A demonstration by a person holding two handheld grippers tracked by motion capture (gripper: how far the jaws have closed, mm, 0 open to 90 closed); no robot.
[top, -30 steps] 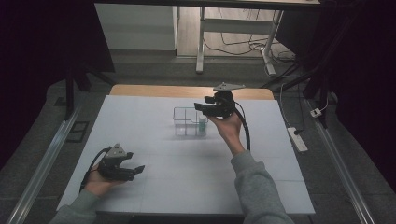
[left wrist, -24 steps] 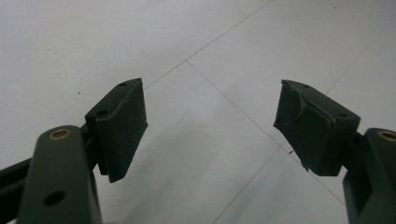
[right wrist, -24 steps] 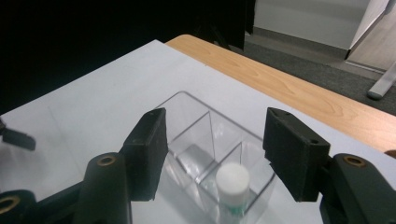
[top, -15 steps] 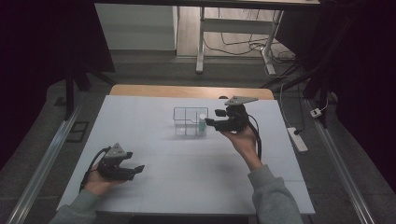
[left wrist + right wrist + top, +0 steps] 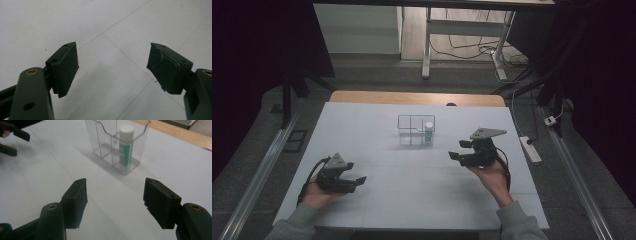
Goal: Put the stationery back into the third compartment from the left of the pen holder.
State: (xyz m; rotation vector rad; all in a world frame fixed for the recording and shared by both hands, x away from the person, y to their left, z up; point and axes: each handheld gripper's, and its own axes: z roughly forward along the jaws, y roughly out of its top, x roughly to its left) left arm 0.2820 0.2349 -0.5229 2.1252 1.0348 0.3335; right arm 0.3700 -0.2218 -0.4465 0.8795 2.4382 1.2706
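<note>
The little green tube [image 5: 126, 147] standing in the clear organizer [image 5: 100, 142] at upper center is probably light, stiff and slick, best pinched mid-body, while the right gripper [image 5: 115, 195], jaws just widened and empty, is parked below it.

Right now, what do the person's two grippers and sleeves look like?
Both the left gripper and right gripper are black, each with two blocky jaws faced with dark pads, brass-coloured pivot pins, a grey three-cornered plate on top and a black trailing cable. The person wears grey long sleeves.
</note>
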